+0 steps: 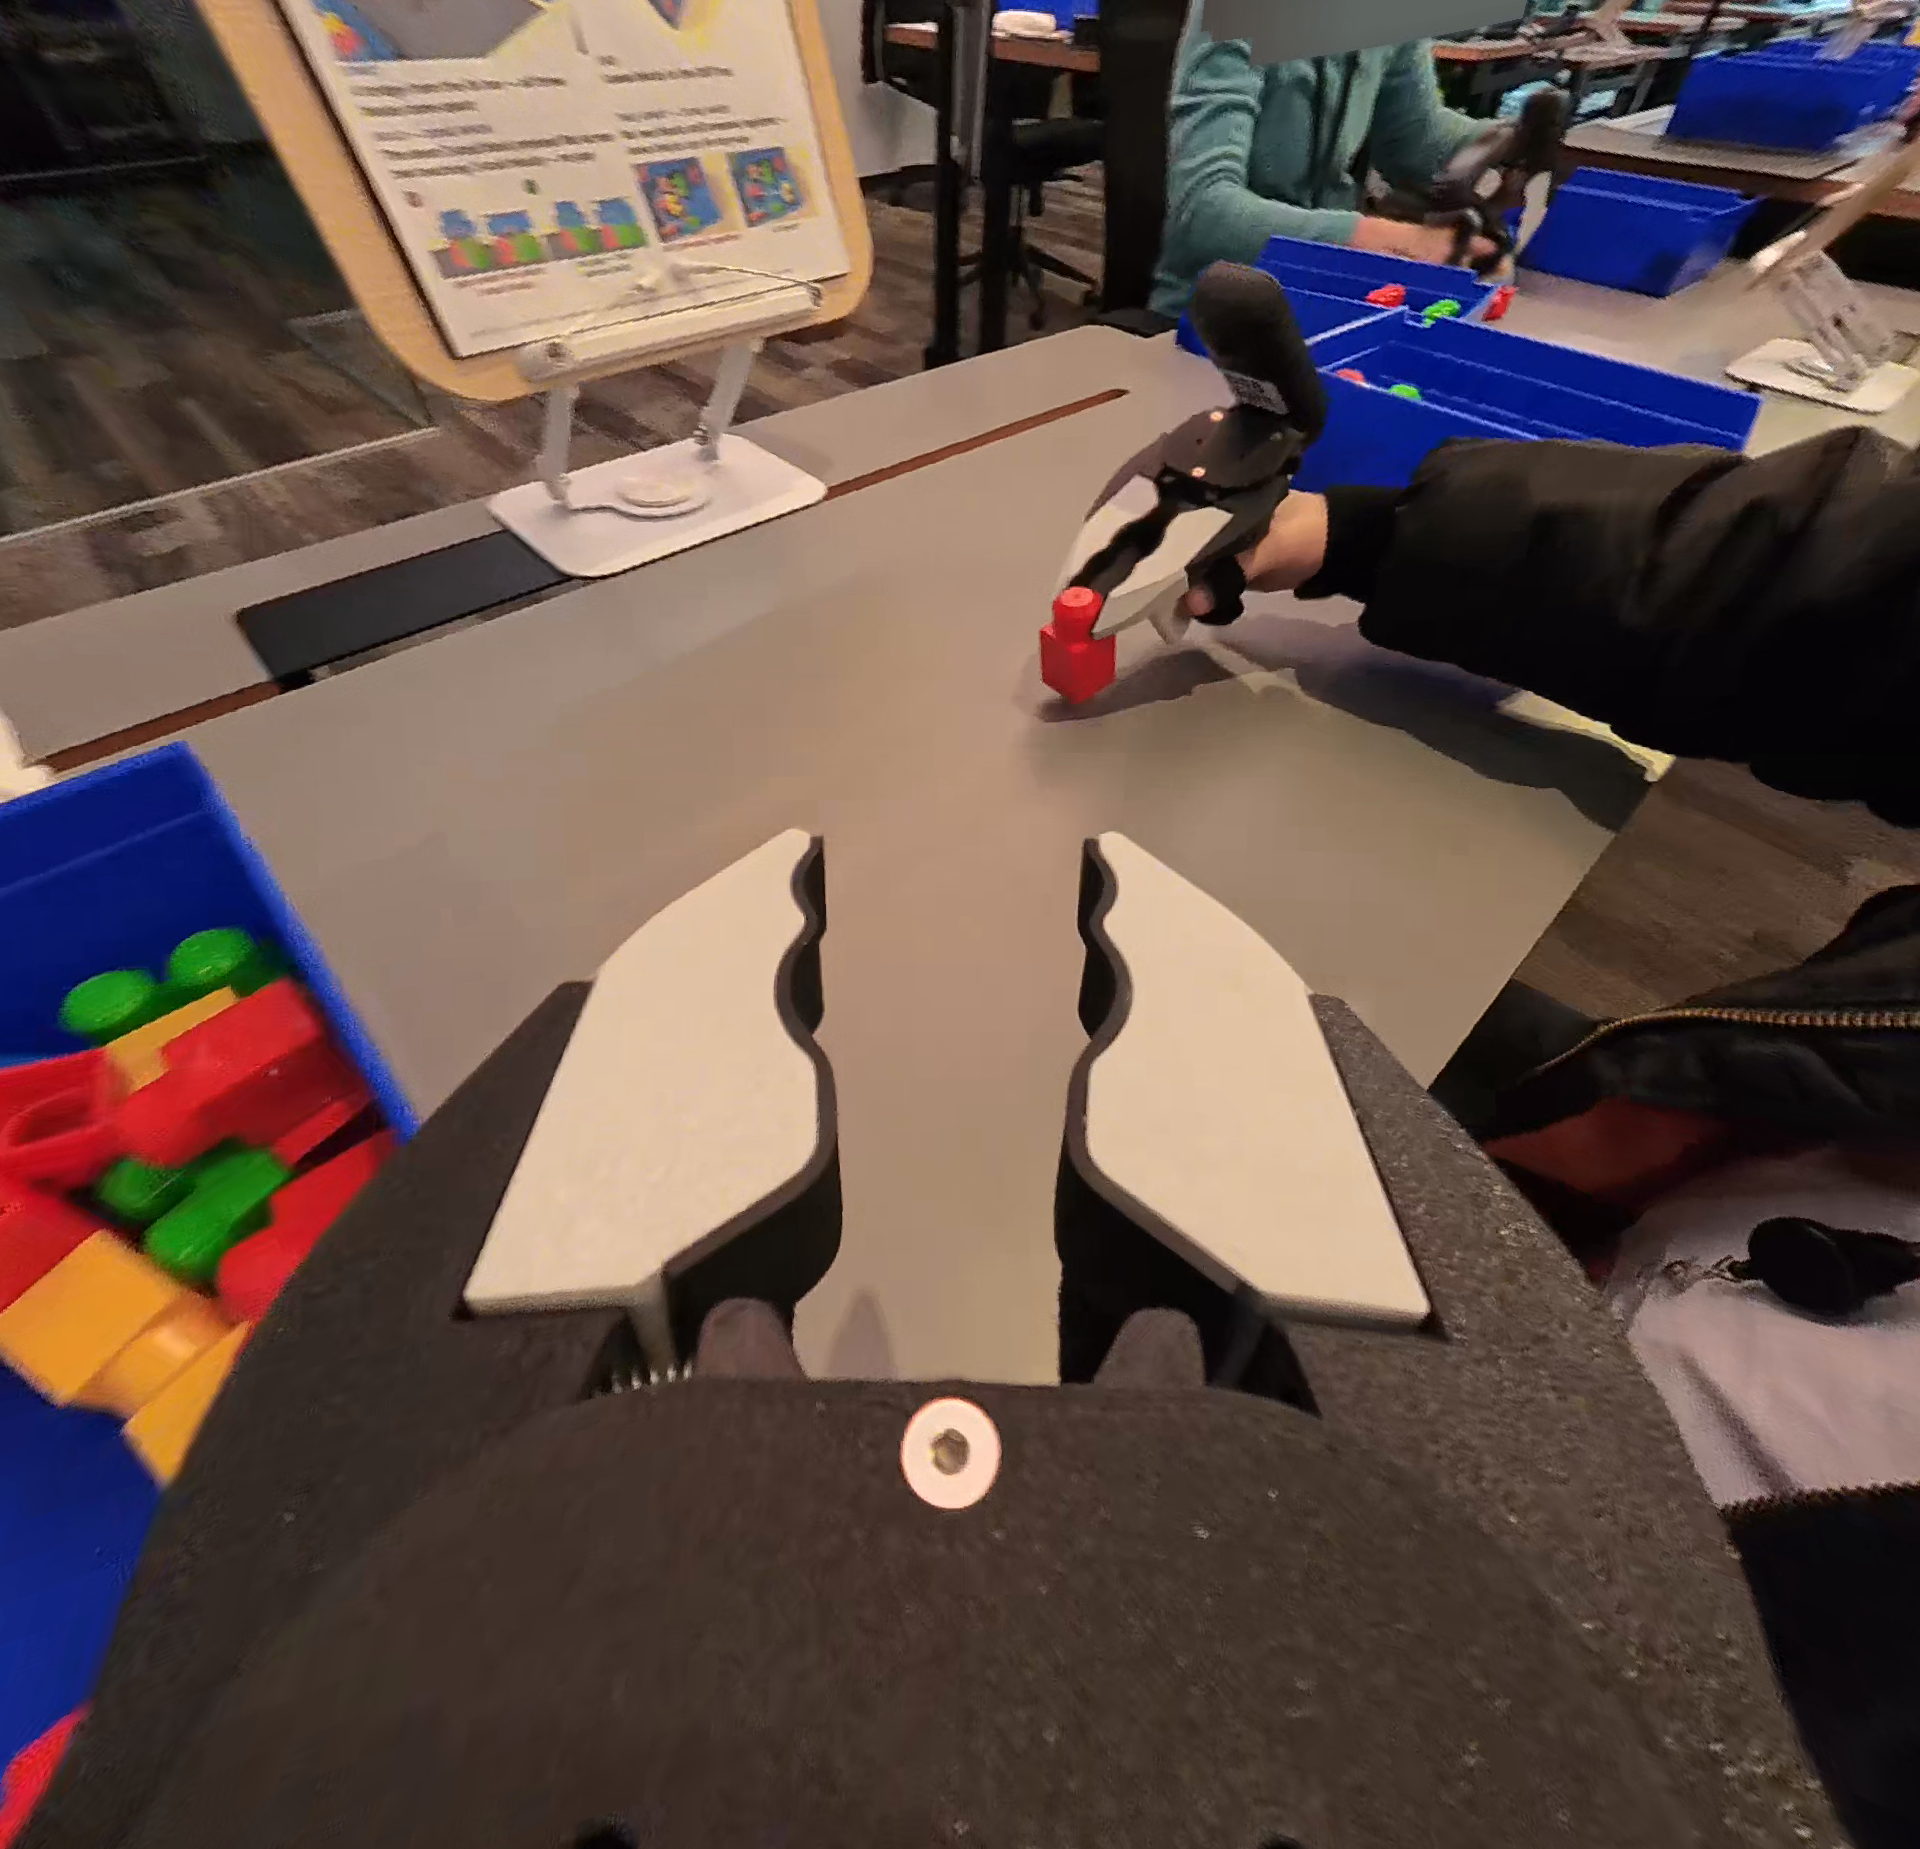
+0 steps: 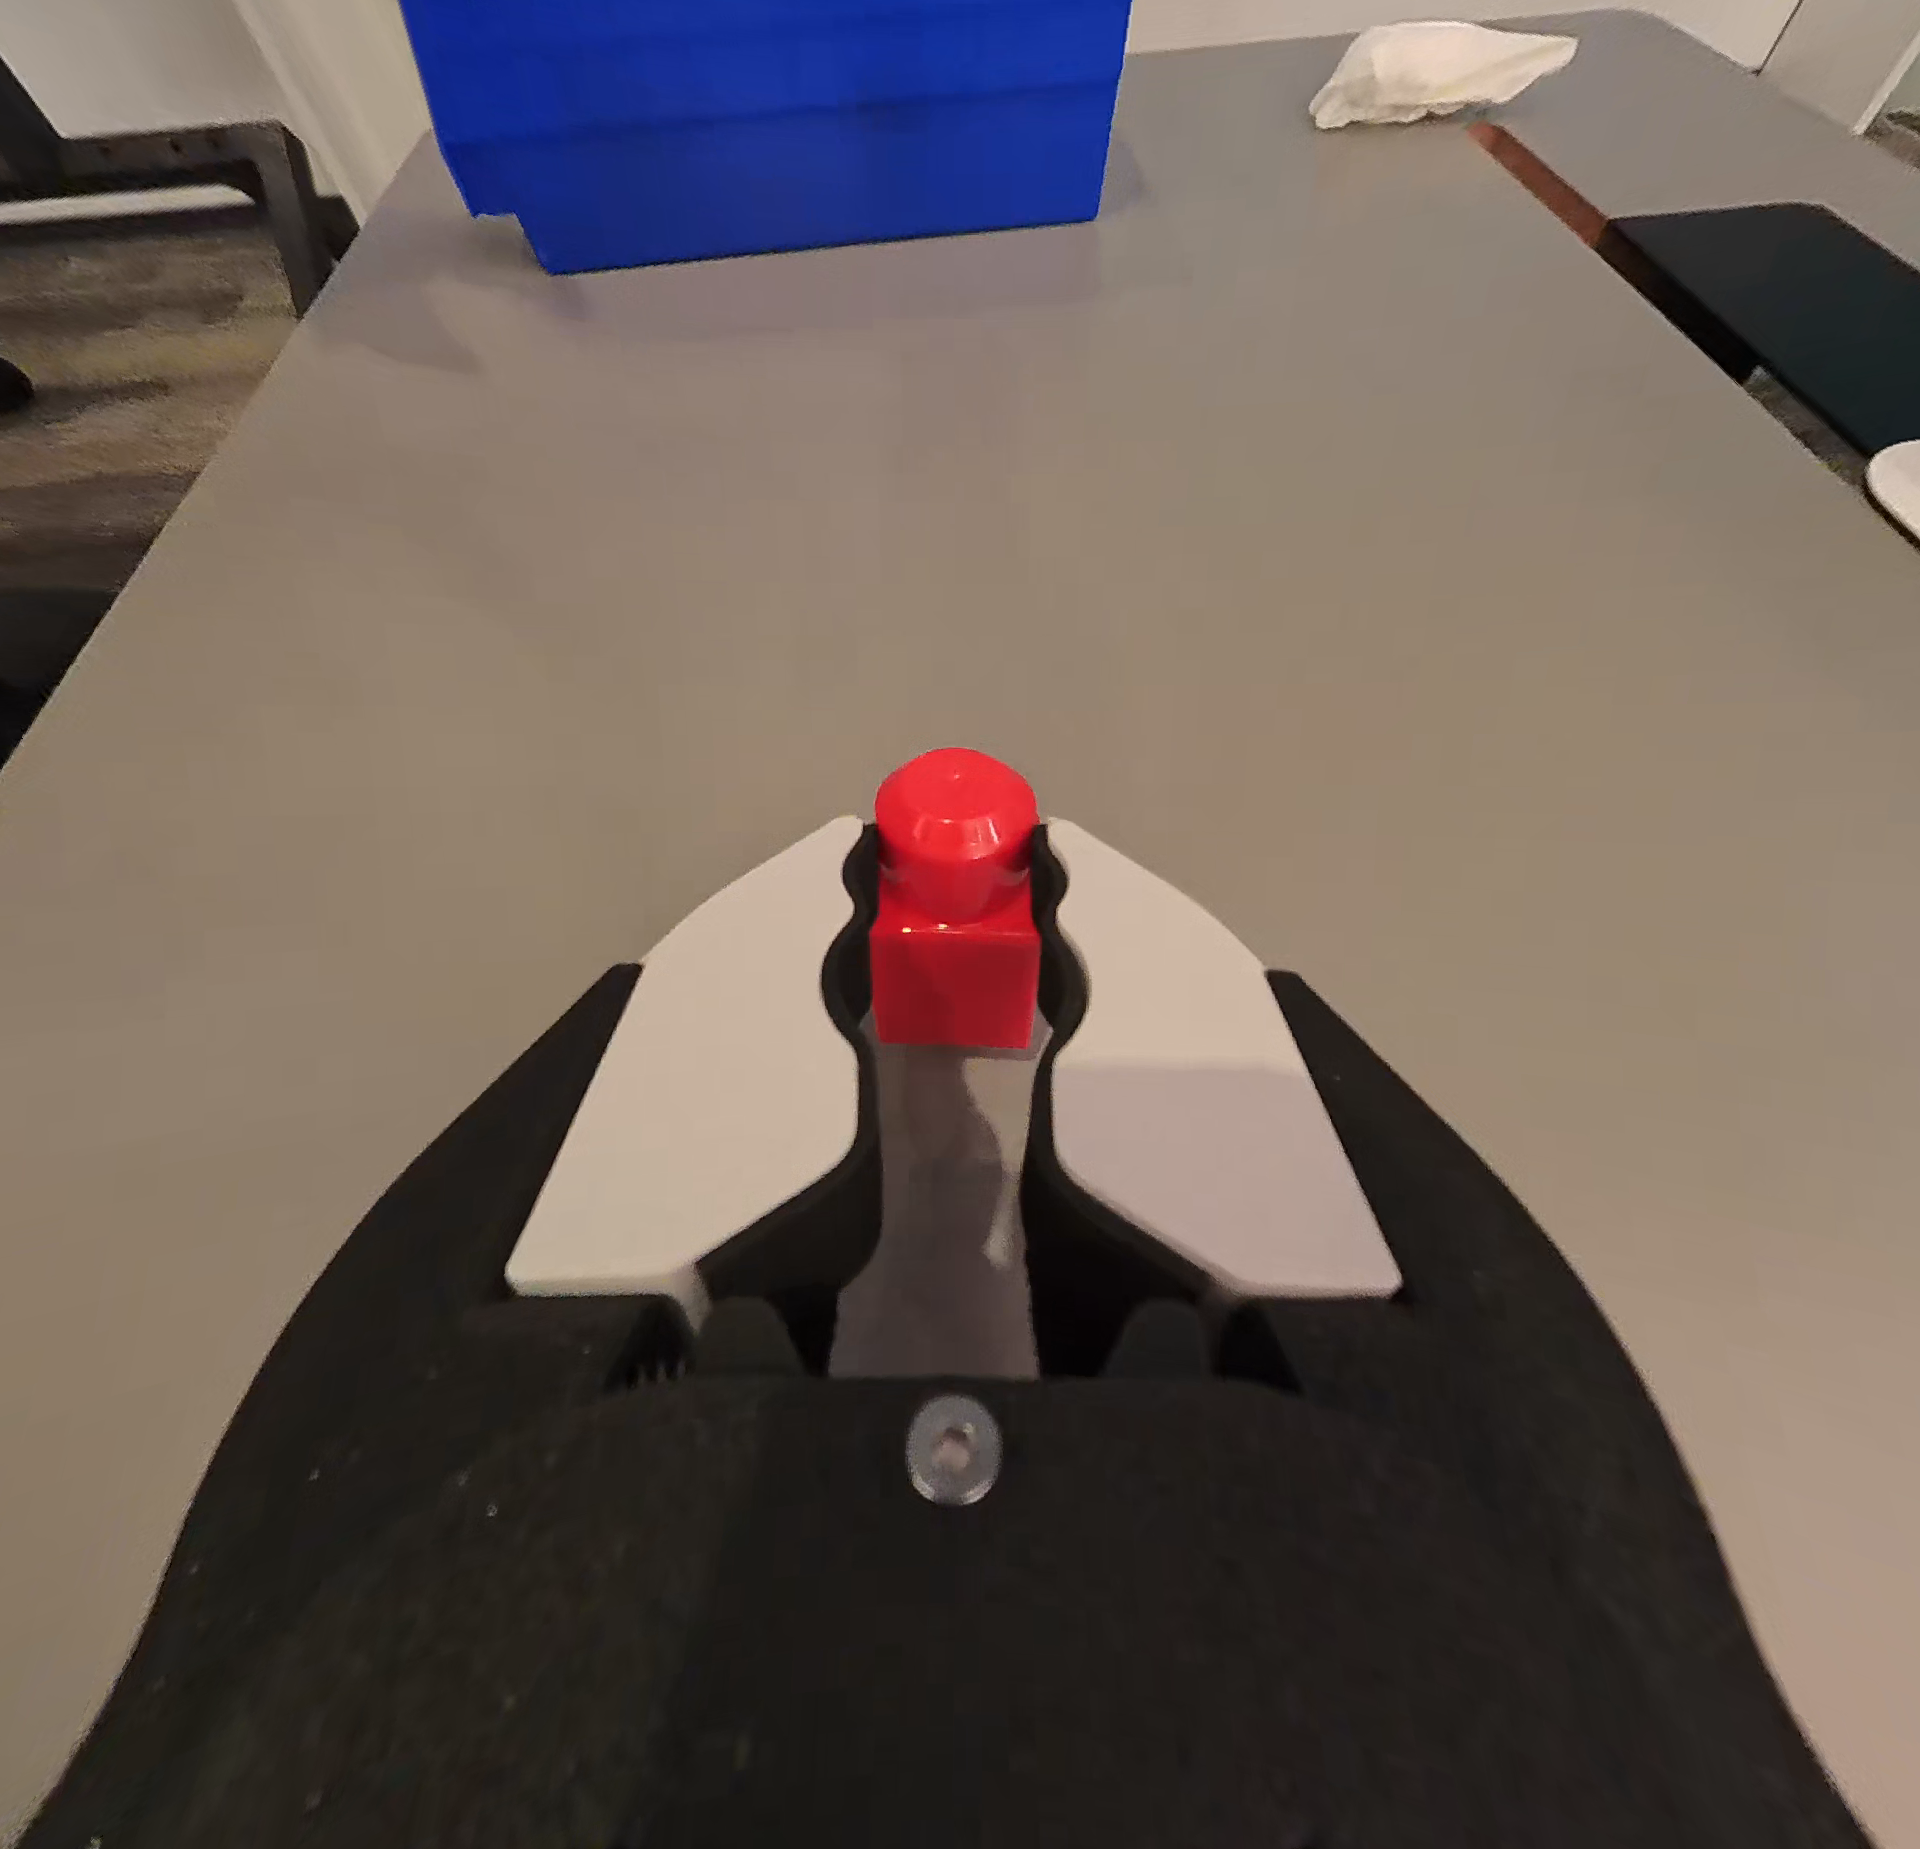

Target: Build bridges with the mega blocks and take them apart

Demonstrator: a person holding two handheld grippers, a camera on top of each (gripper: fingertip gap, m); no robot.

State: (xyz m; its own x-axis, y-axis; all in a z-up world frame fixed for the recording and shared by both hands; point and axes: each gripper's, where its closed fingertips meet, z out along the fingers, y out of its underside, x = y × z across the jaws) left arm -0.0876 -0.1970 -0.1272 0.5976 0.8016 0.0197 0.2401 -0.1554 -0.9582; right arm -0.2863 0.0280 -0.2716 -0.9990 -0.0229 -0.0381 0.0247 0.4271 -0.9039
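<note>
My right gripper (image 2: 954,843) is shut on a small red one-stud block (image 2: 954,978), gripping its stud. In the left wrist view the right gripper (image 1: 1091,610) holds this red block (image 1: 1075,656) tilted, its lower corner at or just above the grey table (image 1: 727,739). My left gripper (image 1: 951,849) is open and empty over the table's near part. A blue bin (image 1: 135,843) at the left holds several red, green and yellow blocks (image 1: 177,1134). The same bin (image 2: 769,106) stands at the table's far end in the right wrist view.
An instruction sheet on a stand (image 1: 582,168) is at the table's far left. A white crumpled cloth (image 2: 1439,69) lies at the far right corner. More blue bins (image 1: 1507,386) and a seated person (image 1: 1299,158) are at another table behind. The table edge runs close on the right. Spacing between my two grippers at the tips: around 35 cm.
</note>
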